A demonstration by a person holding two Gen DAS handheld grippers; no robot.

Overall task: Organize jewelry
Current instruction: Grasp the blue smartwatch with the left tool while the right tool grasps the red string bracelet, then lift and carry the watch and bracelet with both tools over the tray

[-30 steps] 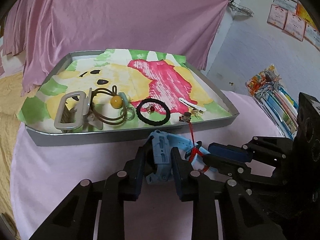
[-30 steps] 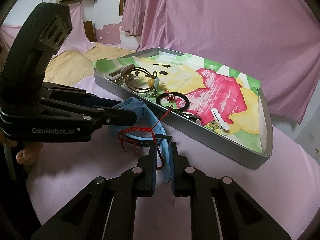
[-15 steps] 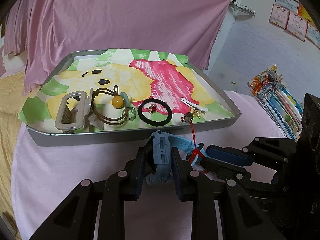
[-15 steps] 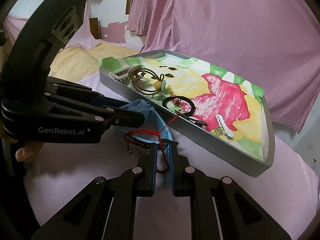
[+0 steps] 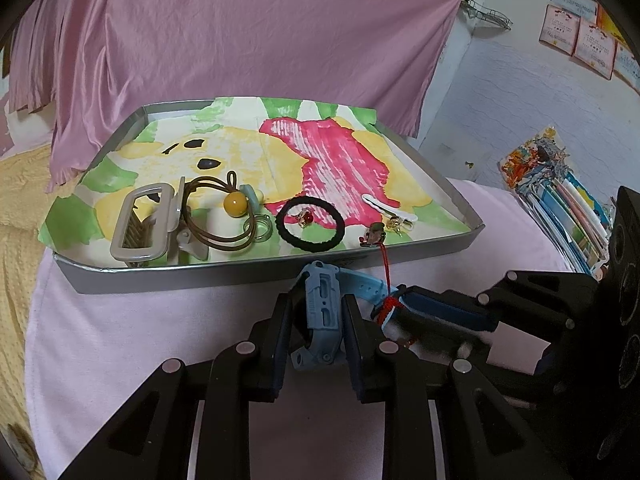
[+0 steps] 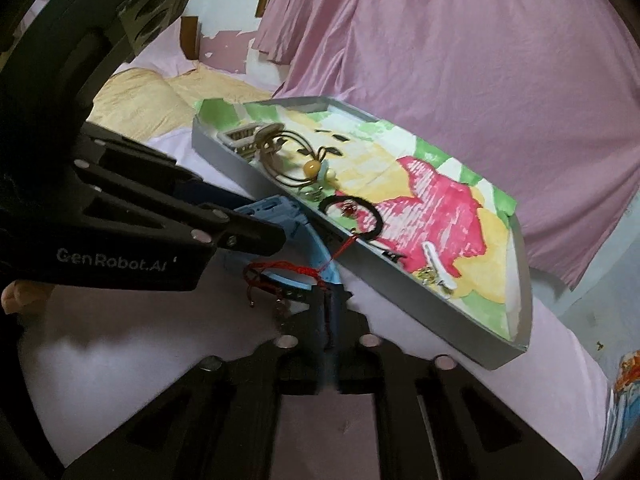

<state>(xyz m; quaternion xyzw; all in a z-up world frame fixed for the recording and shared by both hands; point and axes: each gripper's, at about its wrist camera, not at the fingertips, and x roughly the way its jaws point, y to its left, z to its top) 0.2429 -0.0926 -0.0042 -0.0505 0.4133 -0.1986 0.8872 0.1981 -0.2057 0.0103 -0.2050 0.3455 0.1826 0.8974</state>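
Note:
A light-blue watch [image 5: 322, 312] is just off the pink cloth in front of the grey tray [image 5: 180, 276], with my left gripper [image 5: 316, 322] shut on its body. A red cord bracelet [image 5: 387, 280] winds round the watch strap. Its charm end [image 5: 374, 236] rests on the tray's front edge. In the right wrist view the red cord [image 6: 280, 268] loops over the blue strap [image 6: 316, 256]. It runs down between the fingers of my right gripper [image 6: 328, 306], which is shut on it. The left gripper [image 6: 276, 238] reaches in from the left there.
The tray [image 6: 400, 292], lined with a painted paper, holds a beige claw clip [image 5: 140, 224], a brown hair tie with a yellow bead [image 5: 234, 204], a black hair tie [image 5: 310, 245] and a white clip [image 5: 388, 208]. Books [image 5: 560, 208] lie at the right; a pink curtain [image 5: 240, 40] hangs behind.
My right gripper has closed its narrow gap onto the red cord and rolled, so its view now tilts. The left gripper and the watch have stayed put.

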